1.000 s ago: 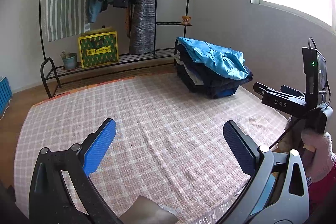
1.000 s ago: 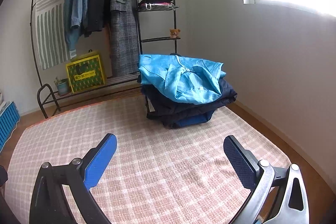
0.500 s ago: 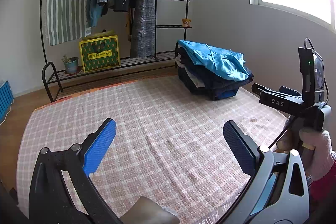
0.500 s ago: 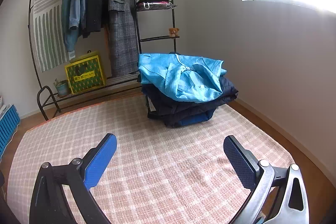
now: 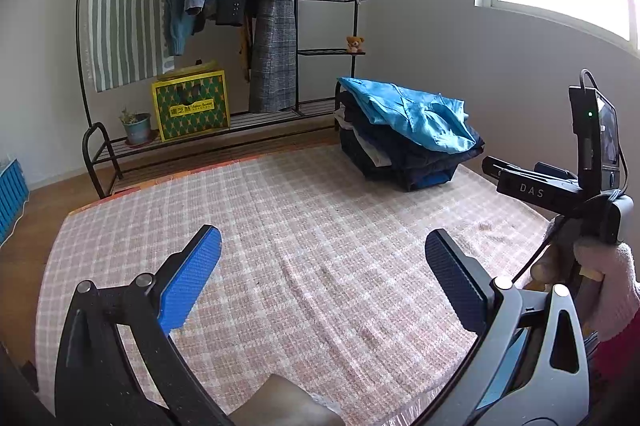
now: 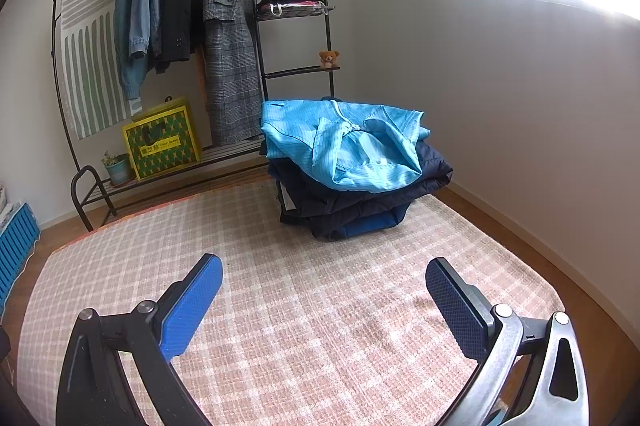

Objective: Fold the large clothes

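Left tool [image 5: 322,258] and right tool [image 6: 324,290] both spread, empty, above the checked mat [image 6: 320,306]. Stack of clothes [image 6: 352,182] sat at the mat's far edge, blue garment [image 6: 344,142] on top. Judged soft, light, floppy; best gripped at the shoulder seams or hem corners. Only the left view showed the gloved hand [image 5: 608,286] holding the right tool.

"DAS" stands in white letters on the right hand-held gripper [image 5: 538,188], right of frame; the yellow box [image 5: 191,105] label is too small to read.
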Motion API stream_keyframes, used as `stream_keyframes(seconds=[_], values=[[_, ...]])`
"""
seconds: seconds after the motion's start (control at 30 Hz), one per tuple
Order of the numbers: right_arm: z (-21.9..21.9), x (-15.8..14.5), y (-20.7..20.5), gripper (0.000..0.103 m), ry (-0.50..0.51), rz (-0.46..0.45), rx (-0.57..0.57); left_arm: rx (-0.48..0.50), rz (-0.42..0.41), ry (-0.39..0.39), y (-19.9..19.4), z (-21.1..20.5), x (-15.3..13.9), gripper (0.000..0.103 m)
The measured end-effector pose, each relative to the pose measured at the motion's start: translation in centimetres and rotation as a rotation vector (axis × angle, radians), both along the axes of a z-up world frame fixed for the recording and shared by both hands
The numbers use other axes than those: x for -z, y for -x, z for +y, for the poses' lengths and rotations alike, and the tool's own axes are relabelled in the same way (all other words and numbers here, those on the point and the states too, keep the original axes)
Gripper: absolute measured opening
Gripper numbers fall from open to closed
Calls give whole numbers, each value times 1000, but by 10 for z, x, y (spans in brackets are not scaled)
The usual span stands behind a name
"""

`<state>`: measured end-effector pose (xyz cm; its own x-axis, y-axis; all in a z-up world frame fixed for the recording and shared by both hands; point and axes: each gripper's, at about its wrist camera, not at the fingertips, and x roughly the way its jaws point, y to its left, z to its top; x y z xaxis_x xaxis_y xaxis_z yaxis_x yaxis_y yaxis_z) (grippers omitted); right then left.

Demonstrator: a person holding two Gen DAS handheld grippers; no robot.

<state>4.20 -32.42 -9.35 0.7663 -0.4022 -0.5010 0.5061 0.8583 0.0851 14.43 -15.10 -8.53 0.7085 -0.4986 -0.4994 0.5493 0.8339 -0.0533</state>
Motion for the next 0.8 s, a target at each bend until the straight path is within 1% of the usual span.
stream_keyframes(seconds=[0.57, 0.67, 0.8], values=[[0, 0, 0, 103, -1, 2, -1, 4, -11, -3, 2, -1, 2, 103], [0, 0, 1, 103, 1, 3, -1, 6, -25, -2, 1, 3, -2, 103], [-2, 2, 0, 103, -2, 8, -4, -3, -20, -4, -2, 6, -3, 103]])
